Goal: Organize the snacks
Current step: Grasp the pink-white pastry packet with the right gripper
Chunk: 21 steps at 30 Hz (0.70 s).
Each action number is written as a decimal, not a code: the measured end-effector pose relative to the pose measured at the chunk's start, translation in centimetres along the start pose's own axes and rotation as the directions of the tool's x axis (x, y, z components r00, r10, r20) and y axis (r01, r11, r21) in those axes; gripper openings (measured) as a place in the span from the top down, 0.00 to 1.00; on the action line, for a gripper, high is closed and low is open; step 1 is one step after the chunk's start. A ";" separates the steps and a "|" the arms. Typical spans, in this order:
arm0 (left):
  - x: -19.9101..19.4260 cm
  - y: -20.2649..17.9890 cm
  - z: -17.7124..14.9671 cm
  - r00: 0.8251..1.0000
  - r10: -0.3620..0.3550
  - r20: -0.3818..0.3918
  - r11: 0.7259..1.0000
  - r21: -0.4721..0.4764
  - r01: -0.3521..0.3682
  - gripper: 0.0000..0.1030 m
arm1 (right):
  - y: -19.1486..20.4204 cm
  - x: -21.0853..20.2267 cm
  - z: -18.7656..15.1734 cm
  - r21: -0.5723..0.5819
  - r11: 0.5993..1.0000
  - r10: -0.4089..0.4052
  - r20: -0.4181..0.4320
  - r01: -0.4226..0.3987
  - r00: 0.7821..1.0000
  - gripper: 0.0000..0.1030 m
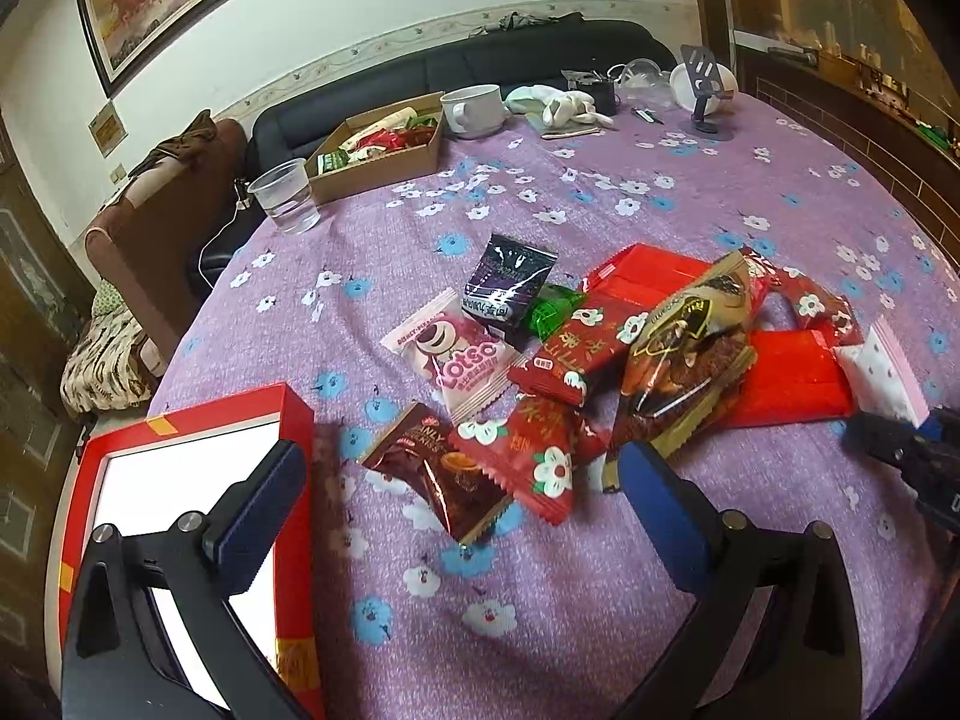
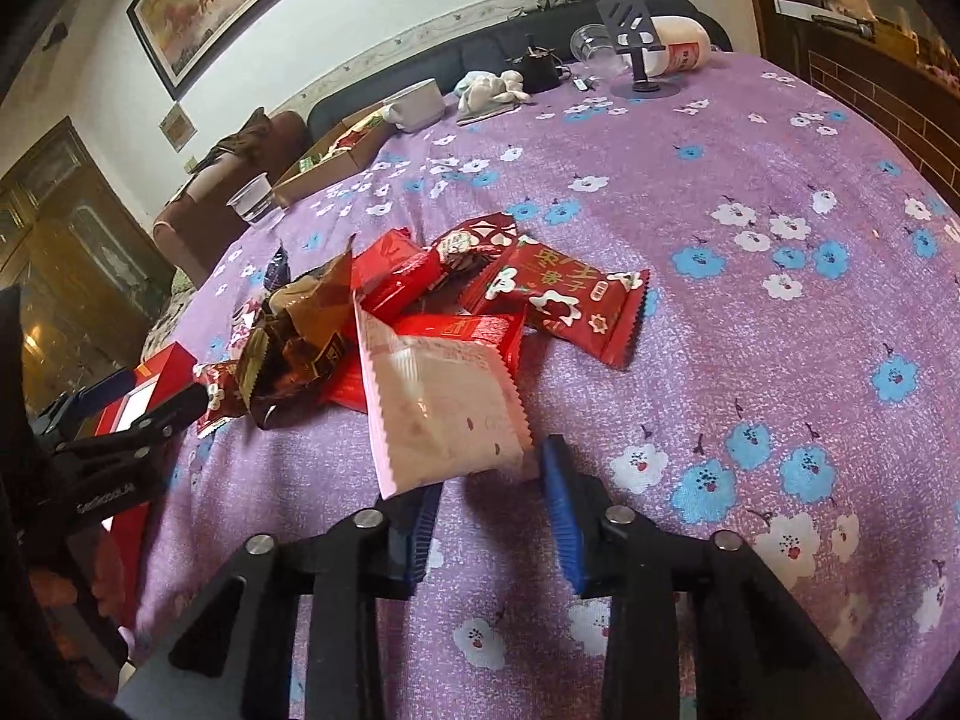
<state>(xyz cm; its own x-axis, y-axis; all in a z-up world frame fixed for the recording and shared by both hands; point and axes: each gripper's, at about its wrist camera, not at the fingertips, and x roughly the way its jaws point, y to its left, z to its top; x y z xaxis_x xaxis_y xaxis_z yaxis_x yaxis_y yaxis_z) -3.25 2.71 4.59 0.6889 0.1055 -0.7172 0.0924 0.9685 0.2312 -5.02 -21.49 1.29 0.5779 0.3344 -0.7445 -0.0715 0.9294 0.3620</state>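
Snacks (image 1: 600, 360) lie in a loose heap in the middle of the table (image 1: 660, 600), on a purple flowered cloth, some packets overlapping others. A red box (image 1: 294, 420) with a white inside sits at the near left edge, just beside the heap; likely it is where the packets go, which would explain why it stands within easy reach.

The left gripper (image 1: 462, 474) hovers low over the near side of the heap with its fingers spread wide and holding nothing. A brown packet (image 1: 444, 480) and a red flowered packet (image 1: 534, 462) lie between them, so one of these looks like the next pick.

The right gripper (image 2: 489, 474) comes at the heap from the other side, fingers apart and empty. The corner of a pink-edged white packet (image 2: 444, 414) lies in the gap between them, not yet pinched. This packet sits at the pile's outer edge and partly on a red bar, so it can probably be lifted without disturbing much.

Further back, a cardboard tray (image 1: 384, 171) already holds other snacks, next to a plastic cup (image 1: 285, 195) and a mug (image 1: 474, 108).
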 end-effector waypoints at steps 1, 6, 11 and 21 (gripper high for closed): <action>0.2 0.0 0.1 1.000 0.002 -0.001 1.000 0.000 -0.002 0.00 | 0.1 0.0 0.0 -0.001 1.000 0.005 0.000 -0.005 1.000 0.60; 1.3 -0.1 0.5 1.000 0.007 -0.012 1.000 -0.001 -0.007 0.00 | 0.0 0.1 0.1 0.007 1.000 0.030 0.003 -0.030 1.000 0.55; 2.7 -0.2 0.8 0.999 0.015 -0.030 1.000 0.004 -0.015 0.00 | 0.3 0.4 0.4 0.008 1.000 0.028 0.005 -0.028 1.000 0.50; 3.6 -1.2 1.4 0.999 -0.044 -0.010 0.999 0.032 0.044 0.13 | 0.6 1.2 1.4 0.047 0.998 0.028 0.028 -0.030 0.999 0.46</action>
<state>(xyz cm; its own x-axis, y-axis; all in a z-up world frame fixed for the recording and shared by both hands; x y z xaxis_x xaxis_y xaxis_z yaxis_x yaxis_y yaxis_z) 0.10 1.57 2.63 0.6768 0.0653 -0.7332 0.1460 0.9644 0.2207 -3.23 -20.79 1.38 0.5980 0.3560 -0.7181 -0.0502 0.9108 0.4098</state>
